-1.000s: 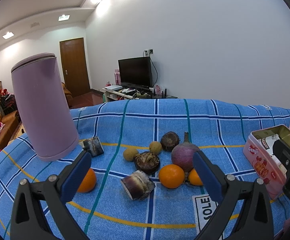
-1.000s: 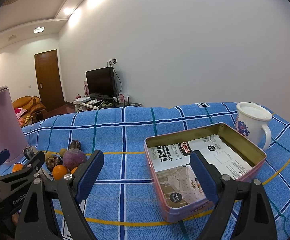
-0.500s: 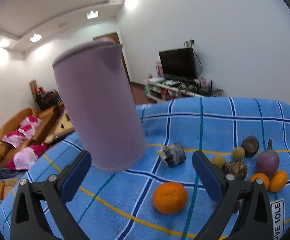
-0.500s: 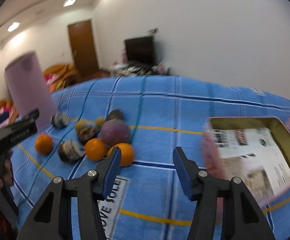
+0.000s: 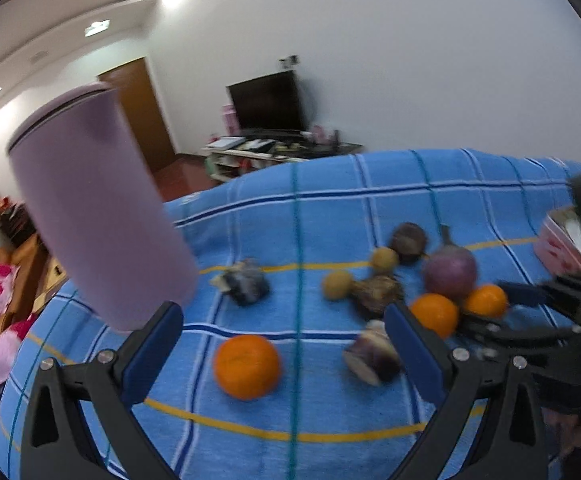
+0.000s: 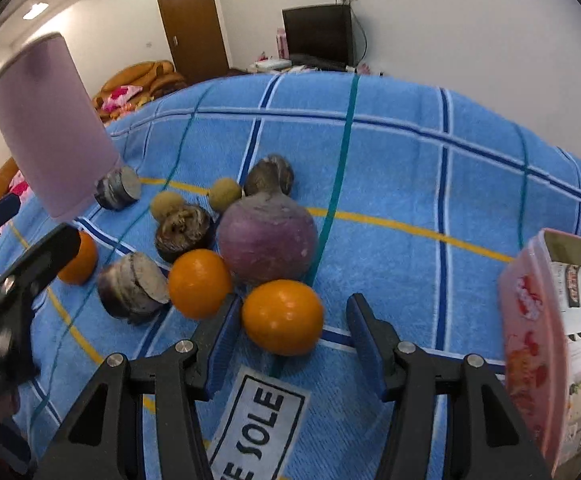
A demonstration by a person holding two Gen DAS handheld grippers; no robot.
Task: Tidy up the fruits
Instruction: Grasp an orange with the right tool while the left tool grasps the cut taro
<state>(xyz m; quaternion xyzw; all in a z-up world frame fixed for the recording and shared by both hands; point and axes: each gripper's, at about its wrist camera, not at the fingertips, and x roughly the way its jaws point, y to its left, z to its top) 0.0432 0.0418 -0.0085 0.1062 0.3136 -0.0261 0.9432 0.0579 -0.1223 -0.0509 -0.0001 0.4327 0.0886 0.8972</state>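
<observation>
The fruits lie clustered on a blue checked cloth: a purple turnip-like root in the middle, one orange touching its near-left side, a second orange just in front of it, and a third orange apart to the left. The right gripper points down at the second orange; its jaws have just been closing and stand part-spread on either side of it, the left pad at the fruit's edge, the right pad clear. The left gripper hangs wide open over the third orange. A tall lilac tumbler stands at far left, and a pink tin at right.
</observation>
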